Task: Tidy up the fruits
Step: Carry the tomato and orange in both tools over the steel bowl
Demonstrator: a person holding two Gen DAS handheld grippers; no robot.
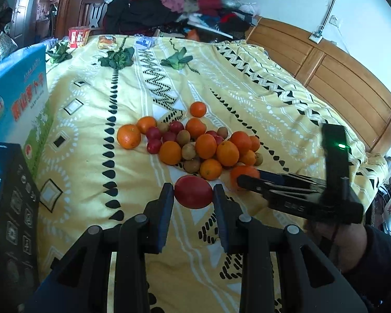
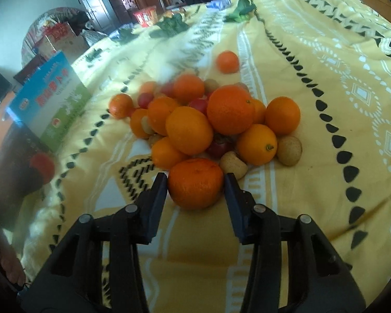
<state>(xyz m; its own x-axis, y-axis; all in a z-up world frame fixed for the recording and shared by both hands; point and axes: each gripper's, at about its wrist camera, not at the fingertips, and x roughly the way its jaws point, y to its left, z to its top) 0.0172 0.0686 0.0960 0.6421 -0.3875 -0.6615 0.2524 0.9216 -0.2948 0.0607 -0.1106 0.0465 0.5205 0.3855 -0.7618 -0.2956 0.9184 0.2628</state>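
Because the fruit is all mixed up, it sits in one pile (image 1: 195, 143) on the yellow bed cover (image 1: 247, 83) (waiting for sorting); the right gripper (image 2: 195, 180) pinches an orange (image 2: 195, 182), and the left gripper (image 1: 193, 191) pinches a red fruit (image 1: 193, 191).

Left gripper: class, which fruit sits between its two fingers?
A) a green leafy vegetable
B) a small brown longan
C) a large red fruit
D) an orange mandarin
C: in the left wrist view, the left gripper brackets a large red fruit on the yellow bedspread, while the right gripper brackets an orange mandarin.
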